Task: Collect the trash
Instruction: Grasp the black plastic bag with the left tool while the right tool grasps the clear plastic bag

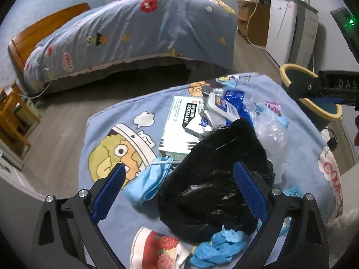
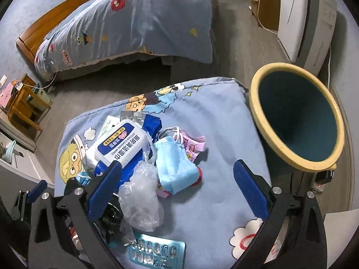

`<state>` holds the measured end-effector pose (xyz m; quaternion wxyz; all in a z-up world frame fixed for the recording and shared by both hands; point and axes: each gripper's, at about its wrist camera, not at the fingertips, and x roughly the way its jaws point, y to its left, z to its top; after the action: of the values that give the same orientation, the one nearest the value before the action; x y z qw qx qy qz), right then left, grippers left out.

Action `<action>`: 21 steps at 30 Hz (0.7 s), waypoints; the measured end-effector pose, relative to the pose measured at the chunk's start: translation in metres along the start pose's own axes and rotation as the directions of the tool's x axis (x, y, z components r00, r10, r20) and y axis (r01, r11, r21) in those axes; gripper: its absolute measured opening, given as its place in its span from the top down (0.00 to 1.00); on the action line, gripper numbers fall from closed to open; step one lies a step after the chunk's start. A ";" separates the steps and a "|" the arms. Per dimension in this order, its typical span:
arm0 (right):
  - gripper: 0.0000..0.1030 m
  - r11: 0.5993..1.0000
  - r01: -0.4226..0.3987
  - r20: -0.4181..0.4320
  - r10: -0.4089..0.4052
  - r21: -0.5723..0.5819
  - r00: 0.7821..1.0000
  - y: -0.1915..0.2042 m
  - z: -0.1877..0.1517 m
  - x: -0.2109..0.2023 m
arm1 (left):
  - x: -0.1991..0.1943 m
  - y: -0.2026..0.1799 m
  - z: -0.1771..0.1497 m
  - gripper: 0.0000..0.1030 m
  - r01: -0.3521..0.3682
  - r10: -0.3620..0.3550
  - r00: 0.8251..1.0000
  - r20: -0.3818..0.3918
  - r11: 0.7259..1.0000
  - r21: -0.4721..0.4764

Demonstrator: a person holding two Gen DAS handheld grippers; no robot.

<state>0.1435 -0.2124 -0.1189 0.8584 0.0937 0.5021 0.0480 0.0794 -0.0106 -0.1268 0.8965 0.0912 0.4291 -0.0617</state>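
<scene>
Trash lies piled on a blue cartoon-print bedsheet (image 1: 105,121). My left gripper (image 1: 181,186) is open over a black plastic bag (image 1: 213,179), its blue pads on either side of it. A blue face mask (image 1: 145,183), a white-green box (image 1: 179,125) and clear crumpled plastic (image 1: 273,139) lie around the bag. My right gripper (image 2: 179,183) is open above a blue face mask (image 2: 175,161), clear plastic (image 2: 139,197), a wet-wipes pack (image 2: 121,145), a pink wrapper (image 2: 193,145) and a blister pack (image 2: 157,253). The teal bin with a yellow rim (image 2: 296,121) stands right of the bed.
A second bed (image 1: 134,33) with the same bedding stands across a strip of grey floor. White appliances (image 1: 289,27) and a wooden cabinet (image 1: 251,15) line the far right wall. A wooden stand (image 1: 13,116) is at the left. The other gripper (image 1: 325,87) shows over the bin (image 1: 311,94).
</scene>
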 end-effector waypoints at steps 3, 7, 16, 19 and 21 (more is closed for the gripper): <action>0.11 1.000 -0.026 -0.026 0.026 -0.014 0.999 0.010 -0.009 0.009 | 0.008 0.000 -0.001 0.10 0.012 -0.012 1.000 -0.010 1.000 0.011; 0.26 0.997 -0.062 -0.057 0.059 -0.049 0.997 0.026 -0.016 0.015 | 0.021 0.001 -0.004 0.28 0.029 -0.028 0.999 -0.038 0.999 0.033; 0.56 0.987 -0.156 -0.161 0.150 -0.027 0.976 0.044 -0.027 0.032 | 0.031 0.008 -0.011 0.76 0.059 -0.056 0.995 -0.086 0.997 0.039; 0.73 0.990 -0.134 -0.164 0.126 -0.036 0.978 0.047 -0.027 0.033 | 0.026 0.013 -0.010 0.88 0.066 -0.064 0.995 -0.072 0.998 0.021; 0.82 0.991 -0.130 -0.151 0.125 -0.028 0.981 0.045 -0.025 0.030 | 0.022 0.017 -0.011 0.93 0.075 -0.074 0.995 -0.060 0.997 0.007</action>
<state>0.1373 -0.1603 -0.1472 0.8152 0.1057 0.5569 0.1191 0.0880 0.0075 -0.1482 0.8799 0.0812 0.4586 -0.0943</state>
